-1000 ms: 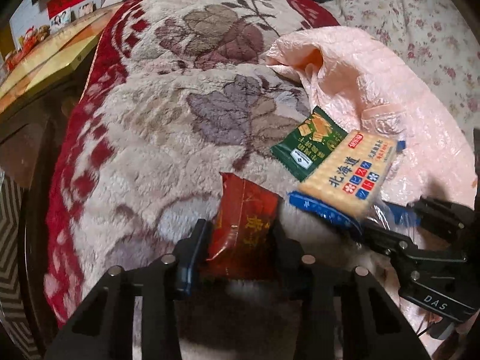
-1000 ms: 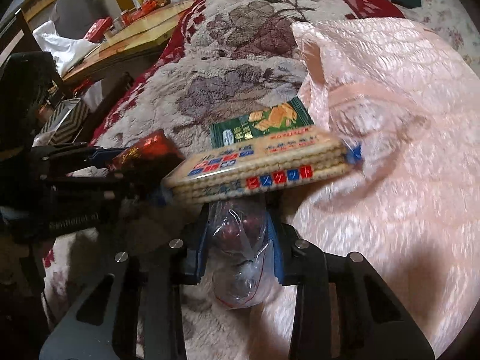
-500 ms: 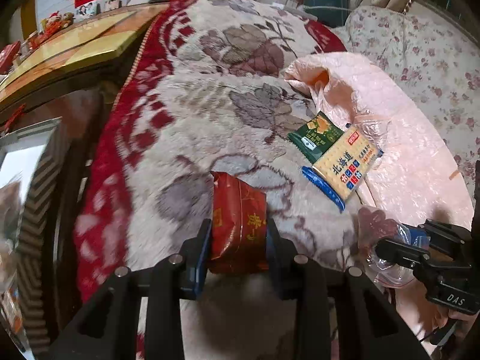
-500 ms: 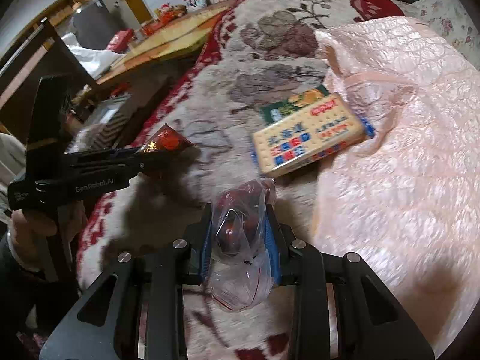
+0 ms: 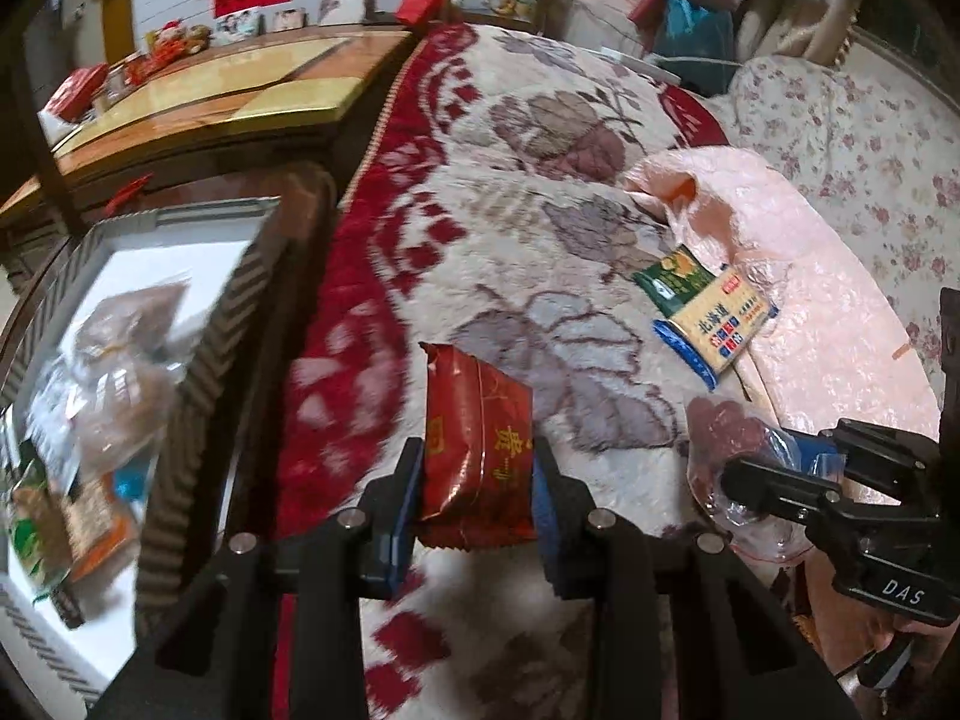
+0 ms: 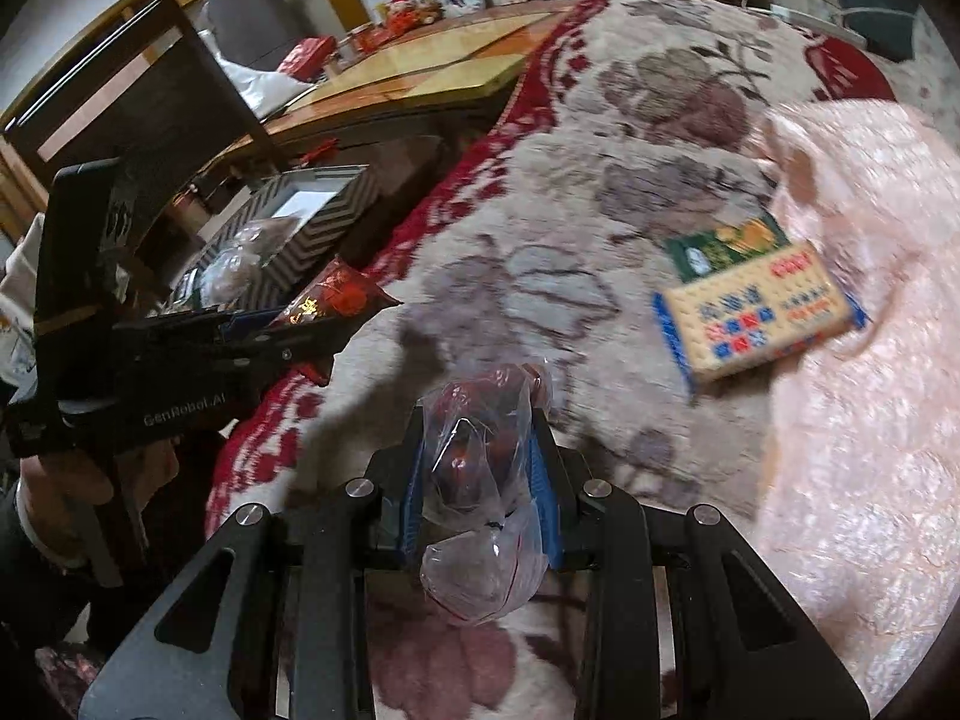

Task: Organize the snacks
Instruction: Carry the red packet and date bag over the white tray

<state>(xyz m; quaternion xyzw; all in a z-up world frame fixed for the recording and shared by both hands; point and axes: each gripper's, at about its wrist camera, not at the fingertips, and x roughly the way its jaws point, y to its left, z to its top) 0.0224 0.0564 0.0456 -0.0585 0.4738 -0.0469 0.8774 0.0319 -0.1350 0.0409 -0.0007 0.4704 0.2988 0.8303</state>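
Observation:
My left gripper (image 5: 477,480) is shut on a red snack packet (image 5: 477,444), held above the leaf-patterned blanket (image 5: 510,228). My right gripper (image 6: 480,468) is shut on a clear plastic bag of dark red fruit (image 6: 480,480). From the right wrist view the left gripper (image 6: 324,324) sits at the left with the red packet (image 6: 336,297); from the left wrist view the right gripper (image 5: 738,480) sits at the lower right with the clear bag (image 5: 729,438). A yellow cracker pack (image 5: 717,324) (image 6: 759,312) and a green packet (image 5: 672,276) (image 6: 723,243) lie on the blanket.
A zigzag-patterned box (image 5: 204,372) (image 6: 324,222) holding several snack bags stands left of the bed. A pink quilt (image 5: 810,300) covers the bed's right side. A wooden table (image 5: 198,102) and a dark chair (image 6: 138,102) stand beyond the box.
Both grippers have lifted and drawn back to the left with their packets. The box has come into view at the left, and the cracker pack and green packet now lie farther away.

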